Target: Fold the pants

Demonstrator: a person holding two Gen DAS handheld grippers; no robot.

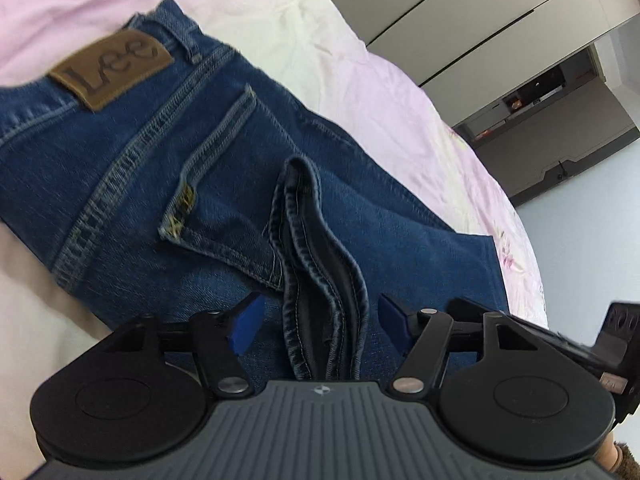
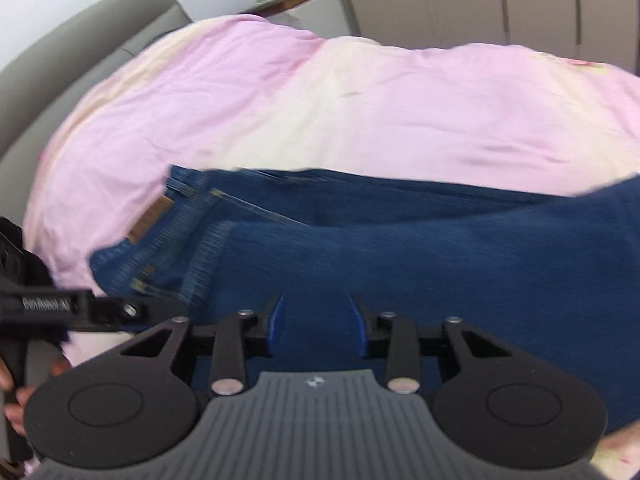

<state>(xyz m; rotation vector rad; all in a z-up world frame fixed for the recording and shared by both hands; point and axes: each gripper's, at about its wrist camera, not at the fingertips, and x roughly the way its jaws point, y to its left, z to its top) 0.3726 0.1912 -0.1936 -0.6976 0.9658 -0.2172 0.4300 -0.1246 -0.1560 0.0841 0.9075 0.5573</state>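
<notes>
Denim jeans (image 1: pixel 132 152) lie folded on the pink bedding (image 1: pixel 380 76). At six o'clock the left gripper (image 1: pixel 316 320) stands released around the hems (image 1: pixel 316 248); the right gripper (image 2: pixel 316 316) hovers parted, empty. Those loose hems may slide off the seat, undoing the fold.

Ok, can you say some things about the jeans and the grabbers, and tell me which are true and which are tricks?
1. The jeans lie on a pink and cream bedspread. True.
2. The patch on the waistband says Lee. True.
3. The jeans are black. False: they are blue denim.
4. The left gripper is squeezing the leg hems. False: its blue pads stand apart with the hems loose between them.
5. The right gripper is open over the folded leg. True.
6. The jeans lie on the floor. False: they are on the bed.
</notes>
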